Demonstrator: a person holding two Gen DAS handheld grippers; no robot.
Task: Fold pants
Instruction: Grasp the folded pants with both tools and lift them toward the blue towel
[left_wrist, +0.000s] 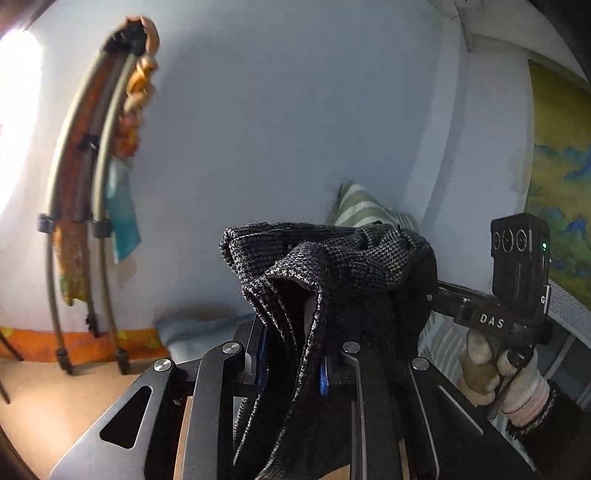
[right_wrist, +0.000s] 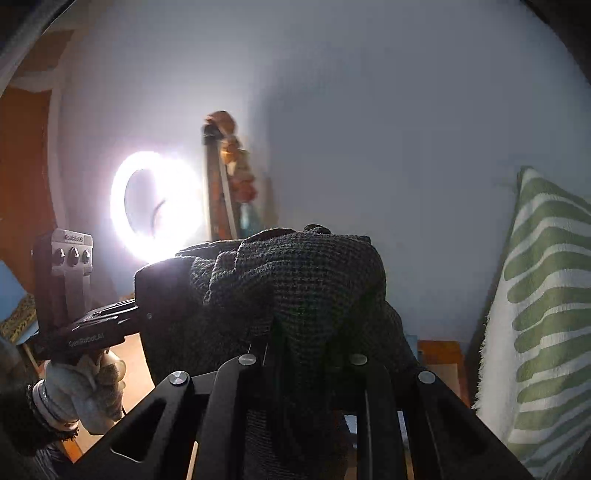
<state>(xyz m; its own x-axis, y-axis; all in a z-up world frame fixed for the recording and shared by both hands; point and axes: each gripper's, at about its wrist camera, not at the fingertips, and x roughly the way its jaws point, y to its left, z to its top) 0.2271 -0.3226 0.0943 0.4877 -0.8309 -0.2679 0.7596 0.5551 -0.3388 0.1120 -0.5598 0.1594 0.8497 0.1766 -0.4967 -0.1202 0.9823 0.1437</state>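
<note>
Both grippers hold the pants (left_wrist: 332, 295) up in the air in front of a pale wall (left_wrist: 277, 110), well clear of any surface that shows. The left gripper (left_wrist: 295, 365) has its jaws nearly together, pinching a bunched fold of the dark woven cloth, which heaps over the fingertips and hangs down between the arms of the tool. The right gripper (right_wrist: 306, 354) is the same: jaws close, clamped on a thick wad of fabric that hides the tips. In the left view the gloved right hand (left_wrist: 506, 376) on its handle sits just beside the cloth, so the two grips are near each other. The pants look soft and limp, with a coarse tweed-like weave that should give the pads good friction rather than slide. They seem fairly heavy for cloth and will sag and swing when moved. Bunched holds like these probably catch several layers, so edges may not line up; a cleaner hold would be at the waistband corners or the hems, which cannot be picked out here. A striped cushion (right_wrist: 546, 295) stands to the right.
</note>
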